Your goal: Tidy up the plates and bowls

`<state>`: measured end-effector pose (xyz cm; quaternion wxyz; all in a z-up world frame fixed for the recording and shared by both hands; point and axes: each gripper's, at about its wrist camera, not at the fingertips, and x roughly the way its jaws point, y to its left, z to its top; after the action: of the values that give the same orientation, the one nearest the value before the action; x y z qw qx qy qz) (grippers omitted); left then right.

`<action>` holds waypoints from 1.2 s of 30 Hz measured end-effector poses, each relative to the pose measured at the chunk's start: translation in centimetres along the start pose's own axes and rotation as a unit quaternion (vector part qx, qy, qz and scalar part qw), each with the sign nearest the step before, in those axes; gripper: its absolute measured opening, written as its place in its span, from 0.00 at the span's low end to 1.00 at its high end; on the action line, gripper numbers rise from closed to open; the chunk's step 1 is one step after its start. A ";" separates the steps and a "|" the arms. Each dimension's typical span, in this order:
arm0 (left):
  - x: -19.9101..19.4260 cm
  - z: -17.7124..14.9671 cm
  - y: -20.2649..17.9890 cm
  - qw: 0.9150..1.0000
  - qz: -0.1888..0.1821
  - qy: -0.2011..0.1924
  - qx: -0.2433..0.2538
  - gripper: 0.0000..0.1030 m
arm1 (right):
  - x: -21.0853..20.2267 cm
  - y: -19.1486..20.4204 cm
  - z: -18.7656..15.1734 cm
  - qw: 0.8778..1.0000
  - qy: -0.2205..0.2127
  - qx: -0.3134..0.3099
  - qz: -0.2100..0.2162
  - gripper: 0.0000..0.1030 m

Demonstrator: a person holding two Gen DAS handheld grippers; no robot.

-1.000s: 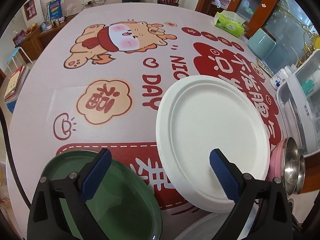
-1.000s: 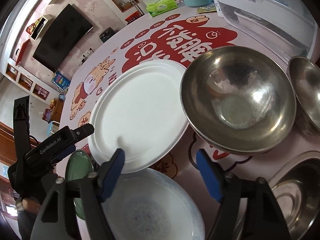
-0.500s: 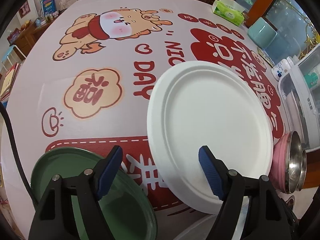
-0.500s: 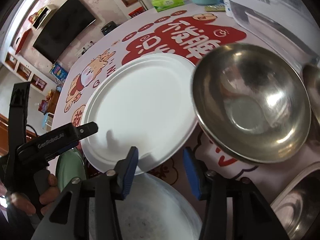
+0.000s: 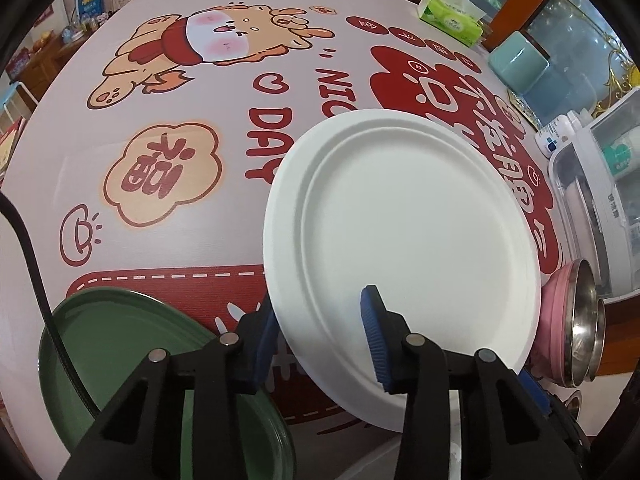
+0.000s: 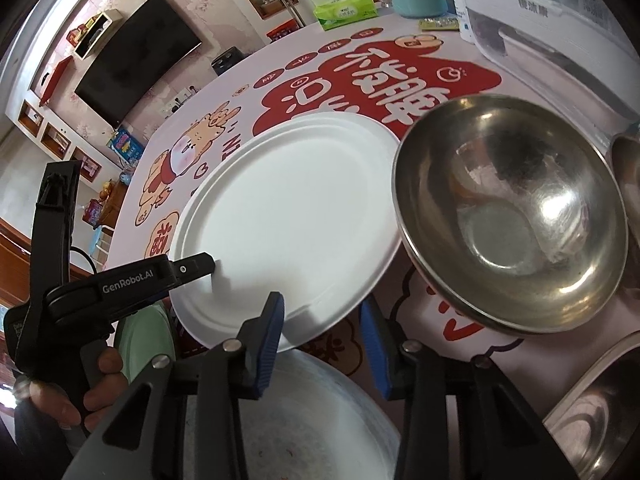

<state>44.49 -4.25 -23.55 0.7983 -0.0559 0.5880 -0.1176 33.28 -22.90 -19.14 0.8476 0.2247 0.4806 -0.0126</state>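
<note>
A white paper plate [image 5: 400, 220] hangs tilted above the cartoon-print table [image 5: 160, 100], its near rim raised. My left gripper [image 5: 320, 304] is closing on that rim, one blue pad under the edge and the other on the plate's top face. In the right wrist view the same plate [image 6: 288, 216] has its near edge between the fingers of my right gripper [image 6: 320, 304], which is also closing, pads against the rim. The left gripper's upper finger [image 6: 200, 268] lies on the plate's left side. A green plate [image 5: 140, 360] lies to the near left.
A large steel bowl [image 6: 512, 220] sits right of the plate, more steel bowls [image 6: 600, 412] near and beyond it. A pale plate [image 6: 312, 420] lies under my right gripper. A pink-and-steel bowl stack [image 5: 576, 320], white appliance [image 5: 600, 200] and tissue box [image 5: 452, 16] line the right side.
Both grippers' jaws narrowed from wide apart to close around the white plate's near rim. The plate has tipped up off the table.
</note>
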 end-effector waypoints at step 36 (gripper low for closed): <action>-12.3 -6.2 0.4 0.995 0.000 -0.099 0.024 0.34 | -8.6 3.5 -1.5 0.997 -0.061 -0.044 0.024 0.37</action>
<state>35.14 -0.42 -14.13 0.8538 -0.0483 0.5030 -0.1253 28.29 -20.86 -11.49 0.8843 0.1972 0.4230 0.0153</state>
